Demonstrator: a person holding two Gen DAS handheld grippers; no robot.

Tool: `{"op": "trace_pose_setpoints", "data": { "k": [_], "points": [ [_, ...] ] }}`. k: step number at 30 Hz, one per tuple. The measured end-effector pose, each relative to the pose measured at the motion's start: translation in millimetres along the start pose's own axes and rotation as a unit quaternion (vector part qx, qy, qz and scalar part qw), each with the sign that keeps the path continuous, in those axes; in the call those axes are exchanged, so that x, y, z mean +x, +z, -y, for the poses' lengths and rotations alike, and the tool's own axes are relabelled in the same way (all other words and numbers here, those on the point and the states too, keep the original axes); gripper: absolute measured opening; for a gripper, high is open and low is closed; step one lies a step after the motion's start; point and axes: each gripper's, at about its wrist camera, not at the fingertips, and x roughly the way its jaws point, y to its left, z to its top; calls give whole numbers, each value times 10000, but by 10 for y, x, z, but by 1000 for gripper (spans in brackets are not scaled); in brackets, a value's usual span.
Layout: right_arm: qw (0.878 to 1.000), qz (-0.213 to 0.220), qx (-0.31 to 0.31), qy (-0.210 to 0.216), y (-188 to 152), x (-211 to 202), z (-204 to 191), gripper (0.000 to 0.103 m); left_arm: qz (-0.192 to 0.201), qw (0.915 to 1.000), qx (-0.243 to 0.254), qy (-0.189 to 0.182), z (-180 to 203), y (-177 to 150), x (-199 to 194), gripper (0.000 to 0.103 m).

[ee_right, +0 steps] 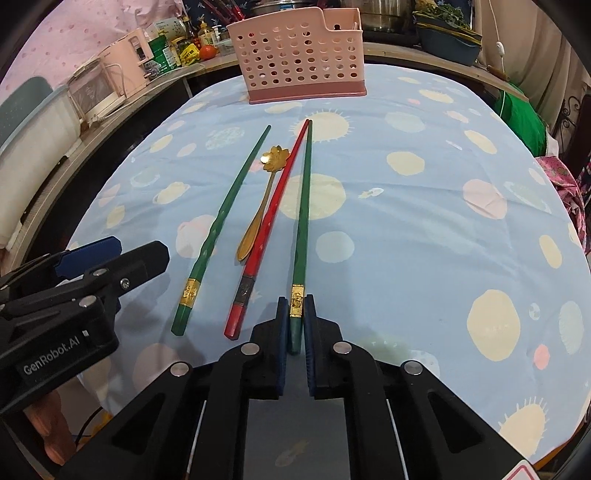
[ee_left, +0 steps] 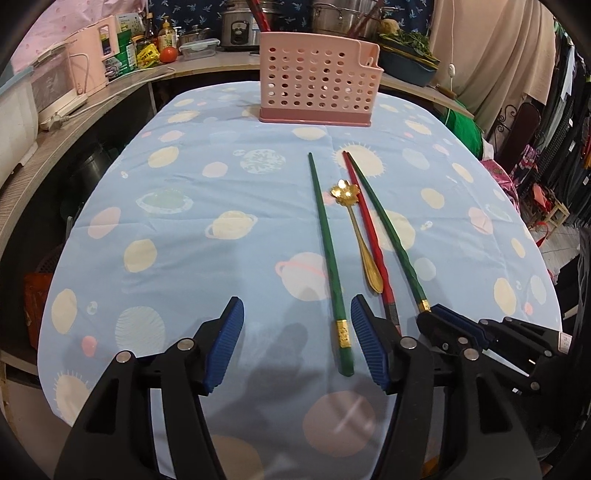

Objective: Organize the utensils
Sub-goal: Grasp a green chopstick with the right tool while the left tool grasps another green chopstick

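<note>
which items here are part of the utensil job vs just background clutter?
Job:
- right green chopstick, right gripper closed on its end
- left green chopstick, beside the open left gripper
- red chopstick
- gold spoon
- pink holder

Background:
- tomato
- rice cooker
- pink appliance
- tablecloth

Green chopsticks (ee_right: 303, 206), pink holder (ee_right: 301, 55), seemingly gold spoon (ee_right: 264, 192).

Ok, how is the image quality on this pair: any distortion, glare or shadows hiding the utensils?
Left wrist view: strong fisheye bending, dark corner vignette, soft gripper shadows on the blue planet-print tablecloth, utensils sharp. Right wrist view: same bending, small highlight on the gold flower-shaped spoon; the right gripper covers the right-hand green chopstick's end.
</note>
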Motion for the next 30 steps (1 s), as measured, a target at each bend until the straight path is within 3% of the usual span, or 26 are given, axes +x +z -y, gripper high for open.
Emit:
{"op": "trace_pose_setpoints", "data": {
  "k": [13, 21, 26, 30],
  "points": [
    [9999, 35, 113, -5, 8, -7, 65, 7, -260, 9994, 103, -185, 124, -117, 137, 56],
    [9999, 35, 116, 5, 7, -4, 76, 7, -345, 9991, 108, -219, 119, -164, 190, 32],
    [9999, 31, 121, 7, 2, -8, 76, 7, -389, 9988, 71, -298, 88, -171, 184, 7],
    [9999, 71, 113, -8, 13, -32, 75, 7, -357, 9989, 49, -294, 70, -173, 151, 7]
  ]
}}
